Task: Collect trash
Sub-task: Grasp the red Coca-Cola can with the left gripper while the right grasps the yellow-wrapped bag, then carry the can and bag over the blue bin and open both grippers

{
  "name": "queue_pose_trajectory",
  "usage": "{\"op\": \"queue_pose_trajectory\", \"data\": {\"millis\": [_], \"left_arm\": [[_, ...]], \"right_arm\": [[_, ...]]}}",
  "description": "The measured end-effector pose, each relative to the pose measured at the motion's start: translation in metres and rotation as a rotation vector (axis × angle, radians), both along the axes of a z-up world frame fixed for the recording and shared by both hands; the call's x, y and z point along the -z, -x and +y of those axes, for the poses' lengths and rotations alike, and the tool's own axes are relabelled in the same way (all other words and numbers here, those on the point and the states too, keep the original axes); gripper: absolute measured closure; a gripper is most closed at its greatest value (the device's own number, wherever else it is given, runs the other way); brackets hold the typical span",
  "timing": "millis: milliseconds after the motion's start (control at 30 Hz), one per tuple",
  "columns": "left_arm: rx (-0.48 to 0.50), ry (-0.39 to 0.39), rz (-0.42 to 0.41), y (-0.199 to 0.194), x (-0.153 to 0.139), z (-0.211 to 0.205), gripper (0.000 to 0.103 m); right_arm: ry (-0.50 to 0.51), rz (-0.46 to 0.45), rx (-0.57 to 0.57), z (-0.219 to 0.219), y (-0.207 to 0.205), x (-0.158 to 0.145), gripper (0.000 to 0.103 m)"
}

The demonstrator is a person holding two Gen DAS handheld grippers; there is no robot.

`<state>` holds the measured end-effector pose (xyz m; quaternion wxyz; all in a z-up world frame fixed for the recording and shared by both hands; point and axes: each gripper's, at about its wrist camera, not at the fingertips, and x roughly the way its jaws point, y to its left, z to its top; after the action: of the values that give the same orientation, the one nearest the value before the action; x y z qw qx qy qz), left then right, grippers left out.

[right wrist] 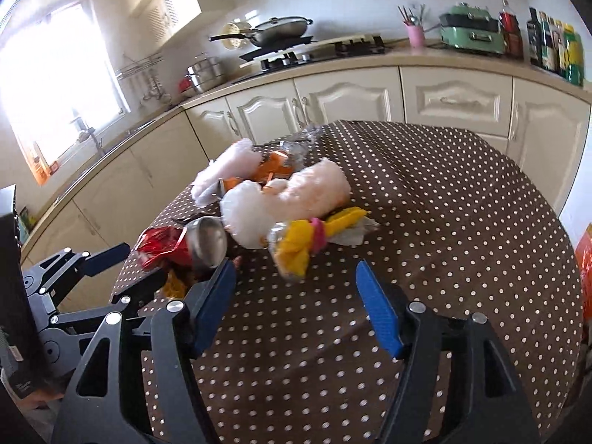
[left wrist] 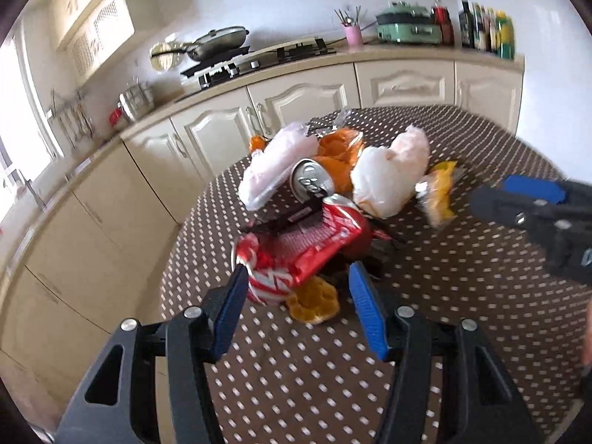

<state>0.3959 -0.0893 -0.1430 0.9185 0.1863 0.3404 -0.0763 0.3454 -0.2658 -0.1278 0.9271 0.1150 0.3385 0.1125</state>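
Note:
A heap of trash lies on the brown dotted tablecloth (left wrist: 296, 370). It holds a red snack wrapper (left wrist: 307, 244), a drink can (left wrist: 312, 181) on its side, two white plastic bags (left wrist: 273, 170) (left wrist: 388, 177), an orange wrapper (left wrist: 340, 155), a yellow wrapper (left wrist: 440, 188) and a yellow-orange scrap (left wrist: 314, 303). My left gripper (left wrist: 298, 270) is open, and the red wrapper's near end lies between its fingertips. My right gripper (right wrist: 296, 263) is open just short of the yellow wrapper (right wrist: 303, 244), with nothing between its pads. It also shows in the left wrist view as the right gripper (left wrist: 518, 199).
The table's left edge (left wrist: 177, 251) runs close to the heap. Cream cabinets (right wrist: 333, 96) stand behind it, under a counter with a hob and pan (right wrist: 281, 29), a pink cup (right wrist: 414, 35), a green appliance (right wrist: 473, 33) and bottles (right wrist: 555, 48). The left gripper (right wrist: 111, 266) is beside the red wrapper (right wrist: 159, 246).

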Motion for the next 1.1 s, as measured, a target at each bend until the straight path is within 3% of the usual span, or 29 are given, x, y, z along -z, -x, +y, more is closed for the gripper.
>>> {"op": "queue_pose_trajectory", "data": {"millis": [100,200,267,367,533,567,633,667,700,1100], "left_arm": [[0.009,-0.025,-0.012,-0.007,0.0,-0.004,0.054],[0.041,-0.03,0.006,-0.015,0.002,-0.01,0.071],[0.056,-0.014,0.02,-0.018,0.003,-0.012,0.088],[0.05,-0.001,0.016,-0.019,0.003,-0.012,0.09],[0.048,0.12,0.012,-0.015,-0.01,0.004,0.094],[0.047,0.138,0.014,-0.014,-0.011,0.007,0.094],[0.036,0.191,0.013,-0.012,-0.016,0.016,0.096],[0.029,0.206,0.013,-0.012,-0.017,0.017,0.096],[0.021,0.232,0.015,-0.011,-0.019,0.022,0.097],[-0.003,0.438,-0.009,0.022,-0.036,0.054,0.098]], "right_arm": [[-0.01,0.03,0.015,-0.004,-0.009,0.006,0.037],[-0.025,0.057,0.03,-0.006,-0.019,0.011,0.031],[-0.029,0.066,0.028,-0.004,-0.026,0.013,0.029],[-0.039,0.075,0.02,0.001,-0.034,0.014,0.028],[-0.004,0.114,0.013,0.016,-0.053,0.021,0.028],[-0.004,0.121,0.01,0.017,-0.057,0.022,0.032],[-0.01,0.144,0.004,0.018,-0.062,0.026,0.05],[-0.025,0.166,-0.008,0.017,-0.066,0.029,0.066],[-0.031,0.171,-0.009,0.016,-0.067,0.031,0.071],[0.031,0.008,0.005,0.02,-0.001,-0.013,0.075]]}}
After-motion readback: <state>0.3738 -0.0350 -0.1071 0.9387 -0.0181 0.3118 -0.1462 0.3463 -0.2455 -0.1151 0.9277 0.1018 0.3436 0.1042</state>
